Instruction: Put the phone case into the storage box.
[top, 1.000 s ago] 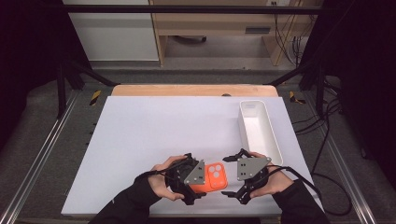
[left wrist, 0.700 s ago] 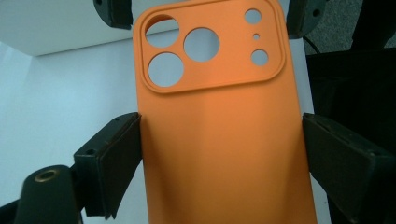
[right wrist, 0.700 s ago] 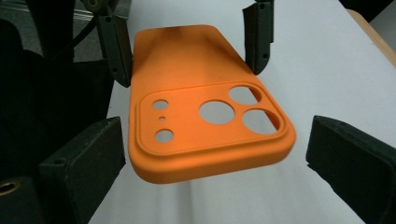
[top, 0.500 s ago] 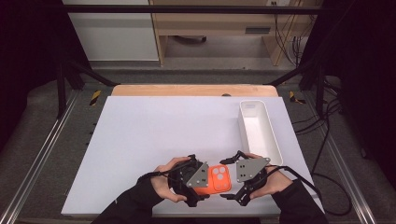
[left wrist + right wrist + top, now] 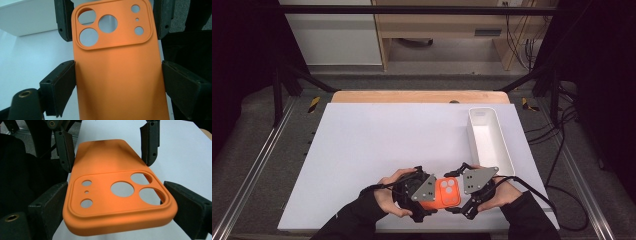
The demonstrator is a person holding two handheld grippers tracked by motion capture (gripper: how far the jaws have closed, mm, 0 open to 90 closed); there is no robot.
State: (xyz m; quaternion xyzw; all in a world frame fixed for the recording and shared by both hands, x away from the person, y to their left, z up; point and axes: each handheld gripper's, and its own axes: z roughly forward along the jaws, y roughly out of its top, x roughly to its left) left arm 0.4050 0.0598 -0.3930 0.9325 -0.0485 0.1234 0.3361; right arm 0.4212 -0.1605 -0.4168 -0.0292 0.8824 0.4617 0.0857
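Observation:
An orange phone case (image 5: pixel 447 192), back side up with its camera cut-outs showing, hangs just above the white table near the front edge. My left gripper (image 5: pixel 428 196) is shut on its plain end; in the left gripper view (image 5: pixel 118 82) both black pads press the case's (image 5: pixel 117 75) long sides. From the other end my right gripper (image 5: pixel 462 192) grips the camera end. Its jaws have just been closing, and in the right gripper view (image 5: pixel 120 205) the pads touch both sides of the case (image 5: pixel 117 195).
A long white tray (image 5: pixel 504 150) stands at the right of the white table top (image 5: pixel 377 145), just beyond my right hand. A wooden strip runs along the table's far edge, and metal rails flank both sides.
The right gripper's jaws have drawn in onto the case's camera end. Both hands and the case have stayed where they were.

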